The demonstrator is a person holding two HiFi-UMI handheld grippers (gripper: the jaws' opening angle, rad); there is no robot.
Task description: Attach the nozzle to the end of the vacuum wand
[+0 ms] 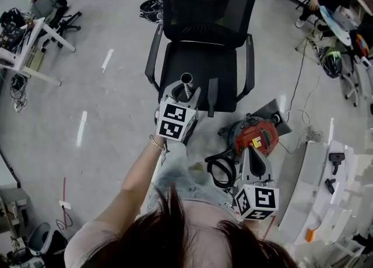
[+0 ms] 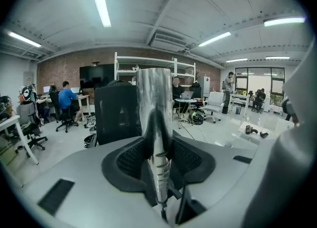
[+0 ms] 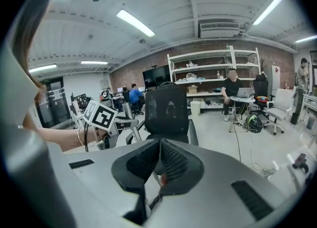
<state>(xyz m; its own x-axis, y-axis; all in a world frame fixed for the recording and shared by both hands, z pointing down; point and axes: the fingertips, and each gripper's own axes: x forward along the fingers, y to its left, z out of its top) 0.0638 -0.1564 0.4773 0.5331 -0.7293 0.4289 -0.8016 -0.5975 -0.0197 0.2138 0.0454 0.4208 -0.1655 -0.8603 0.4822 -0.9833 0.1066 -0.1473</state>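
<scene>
My left gripper (image 1: 185, 95) is shut on a silver vacuum wand (image 1: 186, 81), above the seat of a black office chair (image 1: 201, 57). The wand's open end points up toward the head camera. In the left gripper view the wand (image 2: 154, 108) rises between the black pads (image 2: 130, 160), which pinch its ribbed lower part. My right gripper (image 1: 252, 157) hangs low over a red and grey vacuum body (image 1: 254, 134) on the floor. Its pads (image 3: 148, 162) are pressed together, and I cannot tell whether they hold anything. Two small black attachments (image 1: 336, 158) lie on a white table at the right.
A black loop (image 1: 219, 169) lies on the floor beside the vacuum body. A white cable (image 1: 303, 122) runs across the floor to the right. People sit at desks (image 2: 64, 104) further back, near shelving (image 3: 213, 71) and more chairs.
</scene>
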